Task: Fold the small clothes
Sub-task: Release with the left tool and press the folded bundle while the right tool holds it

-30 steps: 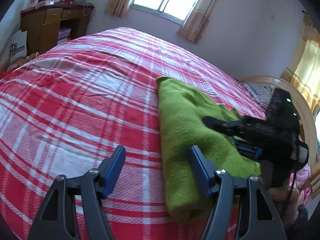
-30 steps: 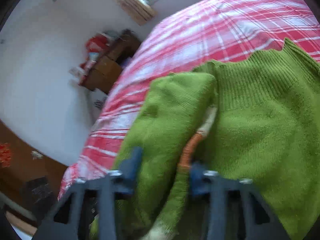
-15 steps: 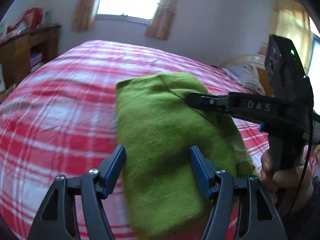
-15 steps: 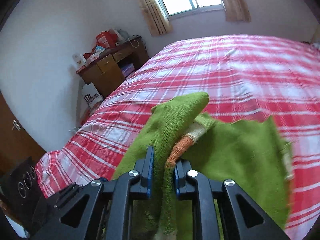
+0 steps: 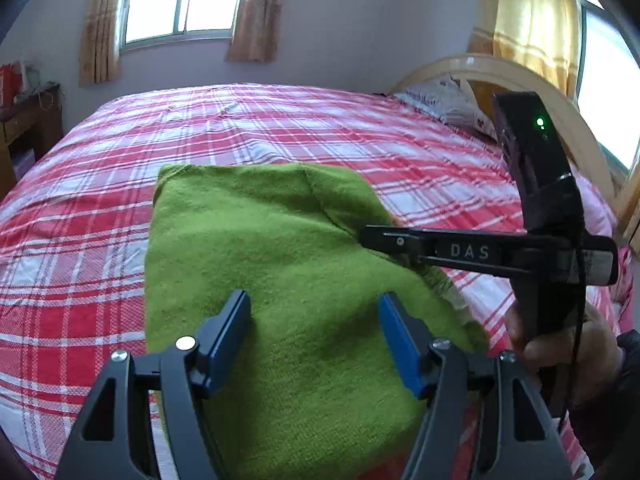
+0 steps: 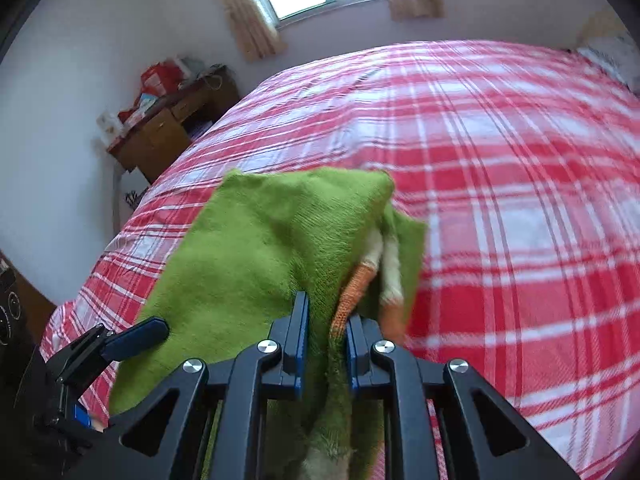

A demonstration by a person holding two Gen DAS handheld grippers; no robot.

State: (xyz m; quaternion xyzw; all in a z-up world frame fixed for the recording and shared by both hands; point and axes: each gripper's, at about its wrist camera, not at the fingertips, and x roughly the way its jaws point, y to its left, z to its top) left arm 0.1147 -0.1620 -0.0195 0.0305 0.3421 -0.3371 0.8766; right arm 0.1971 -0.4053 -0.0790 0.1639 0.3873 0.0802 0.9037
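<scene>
the green knit sweater [image 5: 256, 248] lies on the bed [image 5: 360, 128], over its red-and-white plaid cover, with its near end toward the left gripper [image 5: 314, 332] and its far edge at about 12 o'clock in the left wrist view. that gripper hovers over the near part of the cloth with its jaws spread wide and nothing between them; whether the tips touch the knit cannot be told. the right gripper [image 6: 326, 342] comes in from 3 o'clock in the left view, its jaws closed tight on a bunched fold at the sweater's right edge, where an orange and cream band [image 6: 360, 284] shows in the right wrist view. the garment looks light, thick and very soft: it sags and creases wherever it is lifted, so it will not hold a line on its own and a single pinch will drag the layers with it. the fuzzy surface should give the pads good purchase, with little chance of slipping. the best hold is probably at a hem or folded edge, catching all layers together, with the other gripper pinning or lifting the opposite corner to keep the fold square. nothing here is fragile, though loose knit could snag or stretch if pulled hard. a wooden dresser [image 6: 168, 128] stands by the wall at 10 o'clock in the right view.
</scene>
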